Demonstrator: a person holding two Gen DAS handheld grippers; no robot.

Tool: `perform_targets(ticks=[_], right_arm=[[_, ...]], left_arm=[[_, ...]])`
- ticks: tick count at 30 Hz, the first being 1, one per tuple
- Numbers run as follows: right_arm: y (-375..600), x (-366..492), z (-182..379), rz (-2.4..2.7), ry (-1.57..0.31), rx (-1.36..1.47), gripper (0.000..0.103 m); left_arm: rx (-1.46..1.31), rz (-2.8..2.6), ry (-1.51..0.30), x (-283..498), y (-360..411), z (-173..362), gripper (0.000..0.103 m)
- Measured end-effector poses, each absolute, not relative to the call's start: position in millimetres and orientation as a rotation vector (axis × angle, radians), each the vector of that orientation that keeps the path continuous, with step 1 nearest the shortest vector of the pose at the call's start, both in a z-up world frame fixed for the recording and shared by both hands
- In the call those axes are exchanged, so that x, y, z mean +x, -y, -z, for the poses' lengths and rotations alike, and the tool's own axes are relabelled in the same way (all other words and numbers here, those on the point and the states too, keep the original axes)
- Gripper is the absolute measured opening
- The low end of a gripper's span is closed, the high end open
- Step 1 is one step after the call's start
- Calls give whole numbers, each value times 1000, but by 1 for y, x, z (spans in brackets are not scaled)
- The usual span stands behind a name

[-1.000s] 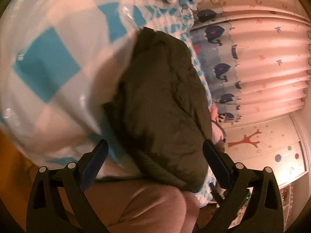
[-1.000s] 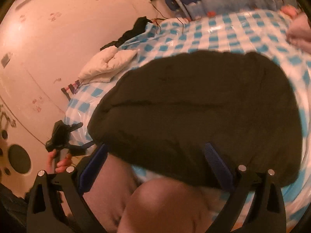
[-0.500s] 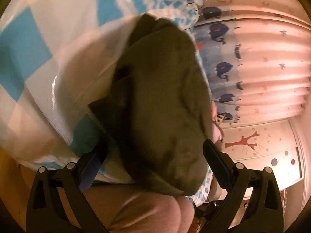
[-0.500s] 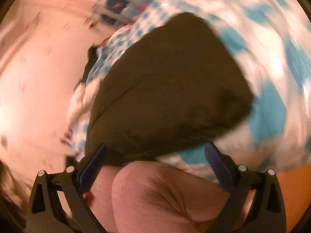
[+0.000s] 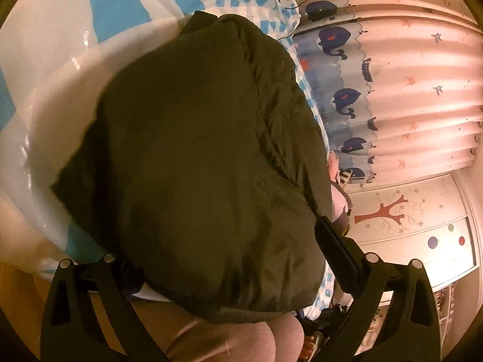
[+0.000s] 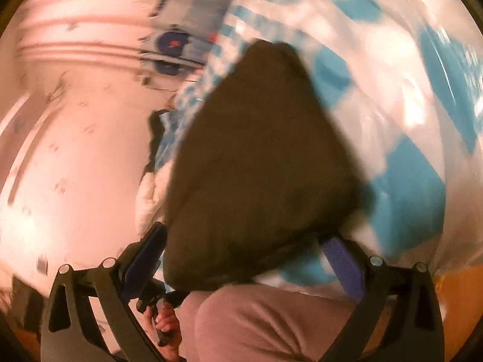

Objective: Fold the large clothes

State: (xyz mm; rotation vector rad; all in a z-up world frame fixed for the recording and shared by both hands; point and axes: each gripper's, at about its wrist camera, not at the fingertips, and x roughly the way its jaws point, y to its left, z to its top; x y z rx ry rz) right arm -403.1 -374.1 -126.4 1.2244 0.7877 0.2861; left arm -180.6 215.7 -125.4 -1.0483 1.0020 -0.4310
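A dark olive padded garment lies folded in a thick bundle on the bed's blue-and-white checked cover. My left gripper stands open at the bundle's near edge, which bulges between its two fingers; the left finger is partly hidden behind the cloth. In the blurred right wrist view the same garment fills the middle. My right gripper is open too, with the bundle's near edge between its blue pads. A hand holding the other gripper shows at the lower left.
The person's leg in pink trousers is right below both grippers. White clothing lies at the bed's far end. A whale-print curtain and a cupboard with a tree decal stand beyond the bed.
Both grippers have come closer to the garment and rolled sideways. Its near edge now sits between each pair of fingers. The jaws have stayed wide apart.
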Motion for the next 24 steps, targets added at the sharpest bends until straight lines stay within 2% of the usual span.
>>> perform_targets(ticks=[4,7,9,10,11,12,14,16,19,22,24], right_arm=[[370,-396,104,-320,-674,1173,95],[361,-379,102,-268,-759,1096,93],[366,-376,107,-238,-769,1125,66],[368,-375,104,-226,-750,1128,46],[369,-375,99,-239,-731,1127,30],[367,-375,91,-250,-716,1105,29],[361,-374,66,-264,-681,1018,25],[354,-377,39,-308,-617,953,23],[349,-385,30,-329,-608,921,23],[360,-395,66,-250,-731,938,24],[372,-409,80,-153,-749,951,38]], left_arm=[[-1042,450,-894,-183,-215,103,93],[-976,418,-932,-170,-208,101,94],[-1018,398,-1020,-159,-206,119,93],[-1025,384,-1021,-159,-208,121,91],[-1021,382,-1007,-160,-209,118,78],[-988,398,-984,-161,-207,108,69],[-950,420,-948,-164,-208,90,33],[-931,454,-889,-173,-215,68,18],[-908,468,-829,-189,-227,49,16],[-925,465,-896,-185,-232,71,16],[-995,443,-962,-180,-234,99,24]])
